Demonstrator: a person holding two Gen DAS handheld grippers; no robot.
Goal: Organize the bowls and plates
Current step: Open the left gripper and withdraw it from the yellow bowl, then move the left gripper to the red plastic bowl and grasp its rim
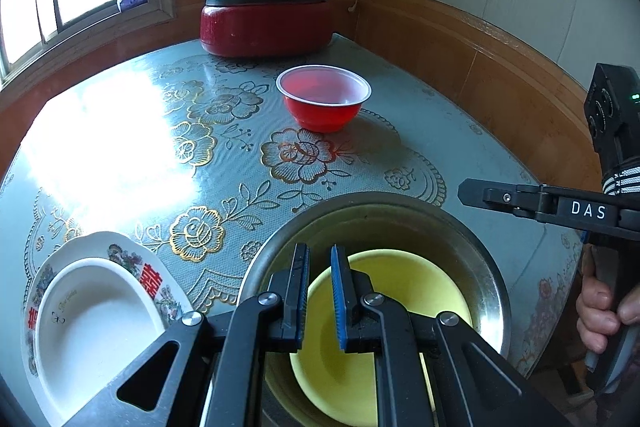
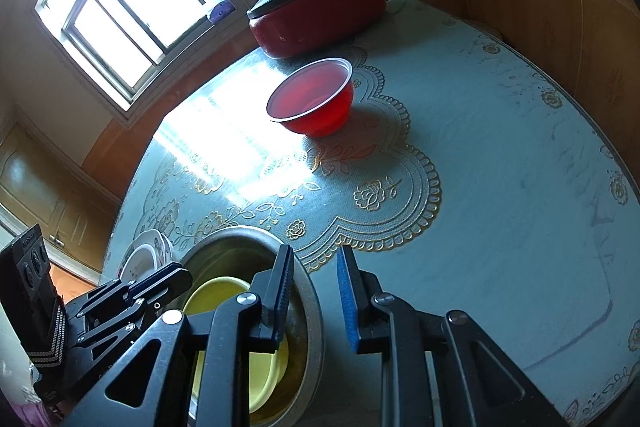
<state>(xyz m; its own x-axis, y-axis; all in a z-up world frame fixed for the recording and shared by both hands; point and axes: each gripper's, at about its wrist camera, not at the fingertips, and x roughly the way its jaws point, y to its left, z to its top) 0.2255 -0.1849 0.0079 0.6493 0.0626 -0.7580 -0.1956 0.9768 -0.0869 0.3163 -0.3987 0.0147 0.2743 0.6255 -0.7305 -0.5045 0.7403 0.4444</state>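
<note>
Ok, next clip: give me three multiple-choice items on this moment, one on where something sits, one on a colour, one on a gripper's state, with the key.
1. Where does the yellow bowl sit?
A. Inside the metal basin
B. On the patterned plate
C. Beside the red cooker

2. What colour is the plastic bowl standing alone mid-table?
A. White
B. Red
C. Green

3. How does the right gripper stand?
A. Shut on the basin rim
B. Shut on a plate
C. Open, holding nothing

Key:
1. A: the left wrist view shows the yellow bowl ringed by the basin's wall.
2. B: both views show it translucent red with a pale rim.
3. C: its fingers stand apart with tablecloth visible between them. The left gripper is open too, above the yellow bowl.
</note>
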